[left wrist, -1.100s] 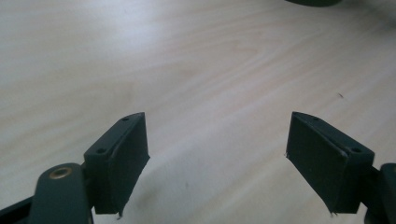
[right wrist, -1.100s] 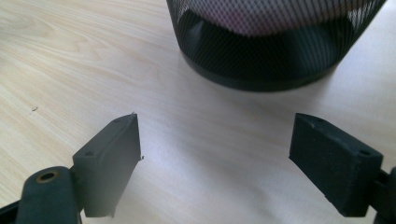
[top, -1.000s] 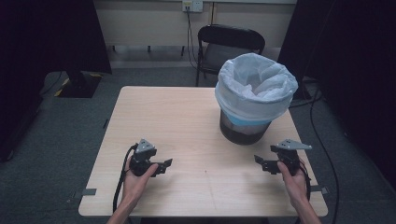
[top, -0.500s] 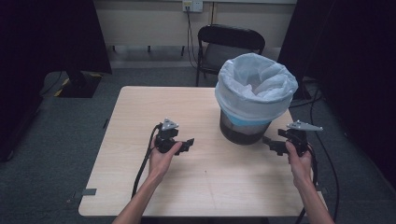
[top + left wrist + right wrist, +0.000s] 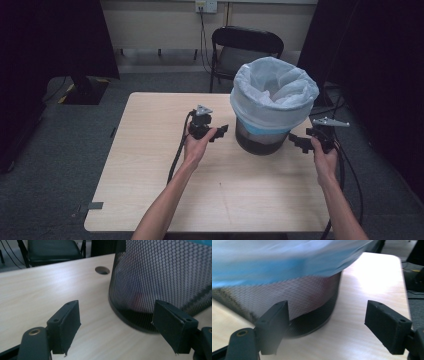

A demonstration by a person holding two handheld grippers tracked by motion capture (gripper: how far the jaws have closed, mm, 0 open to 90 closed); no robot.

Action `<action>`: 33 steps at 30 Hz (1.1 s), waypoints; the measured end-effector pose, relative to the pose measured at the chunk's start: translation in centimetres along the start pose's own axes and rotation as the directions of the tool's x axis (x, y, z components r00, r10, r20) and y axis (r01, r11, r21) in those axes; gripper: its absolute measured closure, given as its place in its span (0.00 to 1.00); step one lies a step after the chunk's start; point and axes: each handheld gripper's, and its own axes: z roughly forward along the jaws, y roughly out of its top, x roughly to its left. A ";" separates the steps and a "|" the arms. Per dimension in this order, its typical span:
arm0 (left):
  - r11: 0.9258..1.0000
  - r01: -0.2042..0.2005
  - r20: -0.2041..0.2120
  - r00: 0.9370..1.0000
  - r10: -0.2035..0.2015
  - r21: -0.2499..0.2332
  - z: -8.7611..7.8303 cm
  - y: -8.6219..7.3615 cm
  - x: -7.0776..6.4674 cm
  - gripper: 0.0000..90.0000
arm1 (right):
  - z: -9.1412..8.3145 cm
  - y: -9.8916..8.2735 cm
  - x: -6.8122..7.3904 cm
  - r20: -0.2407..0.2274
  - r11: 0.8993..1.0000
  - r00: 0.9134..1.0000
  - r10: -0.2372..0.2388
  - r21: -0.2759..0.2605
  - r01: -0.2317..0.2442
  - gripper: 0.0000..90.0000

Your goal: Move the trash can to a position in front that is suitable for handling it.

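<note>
A black mesh waste bin (image 5: 265,135) lined with a white and blue bag (image 5: 274,90) stands on the right half of the table. My left gripper (image 5: 221,132) is open just left of the bin's base, its jaws pointing at the mesh wall (image 5: 160,277). My right gripper (image 5: 297,142) is open at the bin's right side, close to the base (image 5: 312,322). Nothing sits between either pair of jaws. The bag's blue band (image 5: 274,267) hangs over the mesh in the right gripper view.
The light wooden table (image 5: 150,165) has a round cable hole (image 5: 102,270) beyond the bin. A black folding chair (image 5: 247,47) stands behind the table. Cables trail from both grippers over the table's near part.
Both hands moved forward from the table's near part to the bin, the left one also rightwards. The grippers now flank the bin's base, jaws still open.
</note>
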 end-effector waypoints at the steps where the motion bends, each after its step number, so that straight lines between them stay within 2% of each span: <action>1: 1.000 -0.008 -0.008 1.000 0.009 0.015 0.5 0.1 -0.1 0.25 | 0.3 0.1 -0.3 0.011 1.000 1.000 0.012 0.009 -0.012 0.21; 2: 1.000 -0.017 -0.020 1.000 0.018 0.021 1.0 0.2 -0.1 0.24 | 0.6 0.2 -0.6 0.029 1.000 0.999 0.013 0.011 -0.014 0.21; 3: 1.000 -0.005 -0.028 1.000 0.005 0.008 1.8 0.6 0.1 0.24 | 1.2 0.1 -1.3 0.080 0.999 0.996 0.042 -0.009 -0.041 0.24; 4: 1.000 -0.005 -0.028 1.000 0.005 0.008 1.8 0.6 0.1 0.24 | 1.4 0.1 -1.7 0.098 0.998 0.993 0.066 -0.019 -0.064 0.24; 5: 1.000 0.021 -0.041 0.999 -0.021 0.007 2.6 1.1 0.2 0.24 | 1.6 0.1 -2.1 0.119 0.996 0.989 0.084 -0.031 -0.081 0.24; 6: 1.000 0.021 -0.041 0.999 -0.021 0.007 2.6 1.1 0.2 0.24 | 1.6 0.1 -2.1 0.119 0.996 0.989 0.084 -0.031 -0.081 0.24; 7: 0.999 0.023 -0.071 0.997 -0.022 0.025 3.5 1.4 0.2 0.24 | 1.8 0.4 -2.7 0.137 0.993 0.984 0.116 -0.050 -0.111 0.24; 8: 0.999 0.023 -0.071 0.997 -0.022 0.025 3.5 1.4 0.2 0.25 | 1.8 0.4 -2.7 0.137 0.993 0.984 0.116 -0.050 -0.111 0.24; 9: 0.999 0.022 -0.090 0.996 -0.019 0.036 4.1 1.8 0.3 0.25 | 2.2 0.8 -3.1 0.140 0.988 0.979 0.151 -0.067 -0.143 0.23; 10: 0.999 0.027 -0.094 0.995 -0.023 0.036 4.4 1.9 0.4 0.25 | 2.4 1.0 -3.1 0.150 0.986 0.976 0.160 -0.075 -0.150 0.23; 13: 0.999 0.043 -0.104 0.994 -0.041 0.018 4.7 2.1 0.6 0.24 | 2.8 1.5 -3.1 0.167 0.985 0.972 0.165 -0.087 -0.152 0.23; 14: 1.000 0.014 -0.139 0.990 -0.011 0.019 5.1 2.3 0.3 0.24 | 3.4 1.7 -2.8 0.172 0.987 0.975 0.141 -0.107 -0.124 0.28; 16: 1.000 0.002 -0.135 0.991 0.001 0.026 5.2 2.4 0.1 0.25 | 3.7 1.9 -2.6 0.183 0.988 0.975 0.127 -0.108 -0.109 0.29; 18: 1.000 0.007 -0.151 0.988 -0.004 0.019 5.5 2.5 0.0 0.28 | 3.8 1.9 -2.7 0.166 0.987 0.978 0.130 -0.112 -0.112 0.32; 20: 0.999 0.007 -0.143 0.990 -0.002 0.035 5.6 2.5 0.2 0.28 | 3.8 1.8 -2.7 0.154 0.986 0.979 0.136 -0.118 -0.119 0.35; 21: 0.998 -0.013 -0.135 0.991 0.022 0.066 5.5 2.6 0.2 0.29 | 3.8 1.7 -2.6 0.135 0.985 0.983 0.126 -0.131 -0.108 0.42; 23: 0.998 -0.026 -0.133 0.991 0.034 0.056 5.1 2.6 0.1 0.36 | 3.8 1.6 -2.3 0.120 0.986 0.987 0.103 -0.141 -0.086 0.47; 24: 0.998 -0.026 -0.133 0.991 0.034 0.056 5.1 2.6 0.1 0.39 | 3.8 1.6 -2.2 0.111 0.986 0.988 0.106 -0.143 -0.090 0.49; 25: 0.998 -0.008 -0.128 0.992 0.015 0.056 5.0 2.6 0.1 0.41 | 3.8 1.5 -2.0 0.099 0.985 0.989 0.109 -0.147 -0.094 0.51; 27: 0.998 0.003 -0.148 0.989 0.007 0.067 4.5 2.7 0.0 0.45 | 3.9 1.5 -1.5 0.082 0.984 0.991 0.104 -0.152 -0.090 0.55; 28: 0.998 0.003 -0.148 0.989 0.007 0.067 4.5 2.7 0.0 0.50 | 3.9 1.5 -1.5 0.082 0.984 0.991 0.104 -0.152 -0.090 0.55; 29: 0.998 0.006 -0.144 0.990 0.004 0.070 4.2 2.6 0.1 0.50 | 3.9 1.5 -1.3 0.071 0.983 0.991 0.112 -0.152 -0.100 0.56; 31: 0.998 0.002 -0.152 0.988 0.008 0.068 3.6 2.4 0.4 0.53 | 3.6 1.3 -0.6 0.014 0.976 0.991 0.132 -0.174 -0.128 0.56; 33: 0.998 -0.002 -0.134 0.991 0.011 0.067 2.7 2.1 1.2 0.51 | 3.3 1.4 -0.2 -0.015 0.973 0.991 0.133 -0.188 -0.134 0.56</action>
